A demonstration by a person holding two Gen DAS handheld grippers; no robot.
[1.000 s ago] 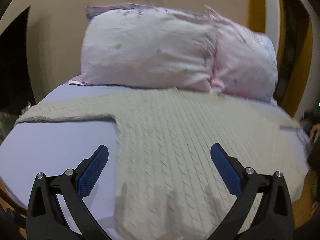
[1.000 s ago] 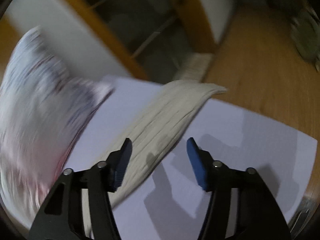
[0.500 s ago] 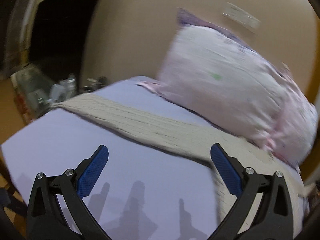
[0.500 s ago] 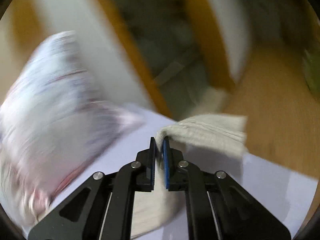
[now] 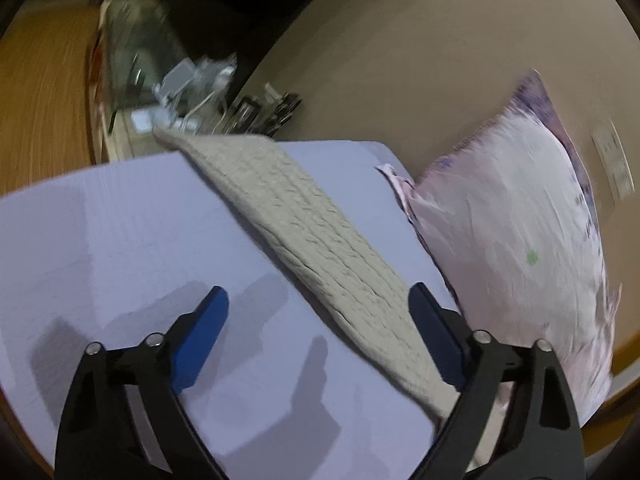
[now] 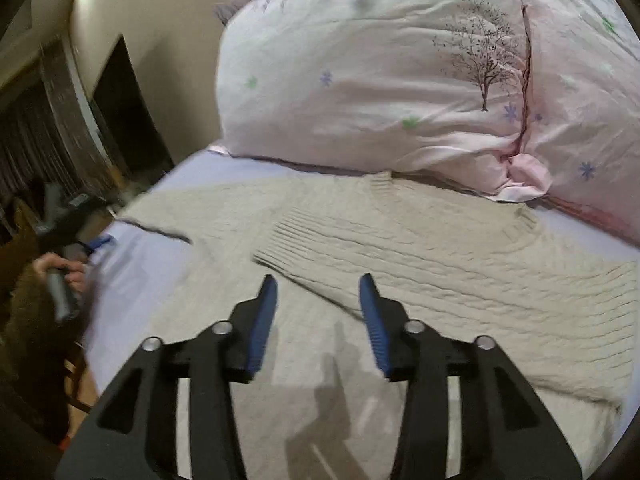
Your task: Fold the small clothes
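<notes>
a: right gripper (image 6: 318, 292), what do you log?

b: jaws apart, nothing between them. it hangs over the body of the beige cable-knit sweater (image 6: 440, 248), which lies flat on the lavender bed sheet (image 6: 136, 264). one sleeve (image 6: 360, 256) is laid across the chest, ribbed cuff pointing toward the left of the right wrist view, its edge just beyond the blue fingertips (image 6: 267, 300).

a: neckline?

b: the collar sits up against the pink pillows (image 6: 360, 72), touching or nearly so; can't tell which. two pillows side by side, one printed with a small tree.

a: left gripper (image 5: 318, 320)?

b: jaws wide apart, empty. it hovers over bare sheet (image 5: 120, 240), the other sleeve (image 5: 312, 240) running diagonally past its right finger toward the far bed corner. the sleeve end reaches the mattress edge by a cluttered dark shelf (image 5: 192, 92). frame is motion-blurred, so clutter detail is unreadable.

a: anything else?

b: at the left edge of the right wrist view, the person's hand (image 6: 60, 272) grips a dark handle beside the bed. blurred. wooden floor (image 5: 40, 92) shows beyond the mattress in the left wrist view.
</notes>
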